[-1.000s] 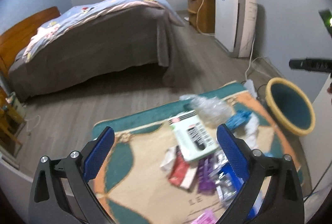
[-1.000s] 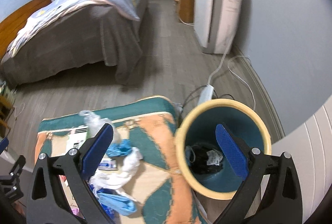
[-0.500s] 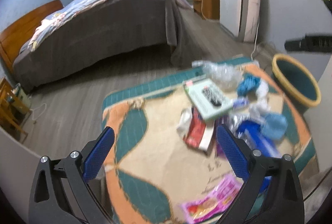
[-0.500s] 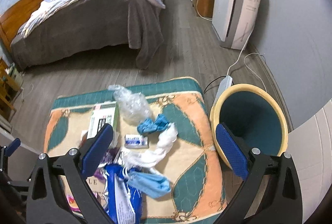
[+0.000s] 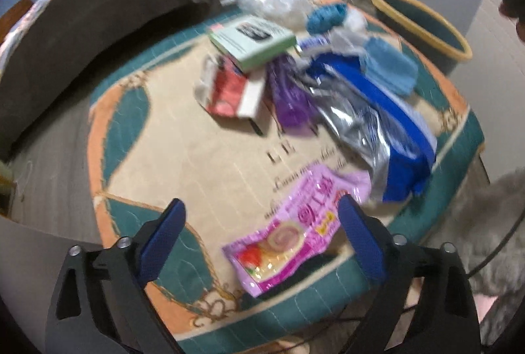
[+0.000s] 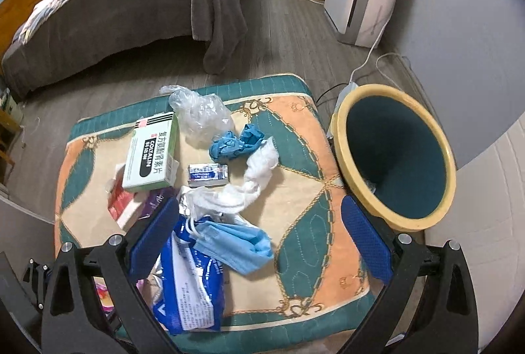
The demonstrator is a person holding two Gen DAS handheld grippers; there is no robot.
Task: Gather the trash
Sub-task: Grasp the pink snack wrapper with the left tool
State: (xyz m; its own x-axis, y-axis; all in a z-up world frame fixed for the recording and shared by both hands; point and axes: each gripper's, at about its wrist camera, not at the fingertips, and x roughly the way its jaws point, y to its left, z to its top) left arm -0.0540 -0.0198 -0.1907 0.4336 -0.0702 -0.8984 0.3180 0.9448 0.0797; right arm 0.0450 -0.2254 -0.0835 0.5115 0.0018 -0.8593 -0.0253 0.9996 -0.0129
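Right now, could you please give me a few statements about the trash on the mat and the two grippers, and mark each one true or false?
1. The green medicine box lies on the mat. True.
2. The right gripper is shut on the blue face mask. False: its jaws stand wide open with nothing between them.
3. The bin stands beside the mat, on its right in the right wrist view. True.
4. The pink snack wrapper is already in the bin. False: it lies on the mat, near the left gripper.
5. The left gripper is open. True.
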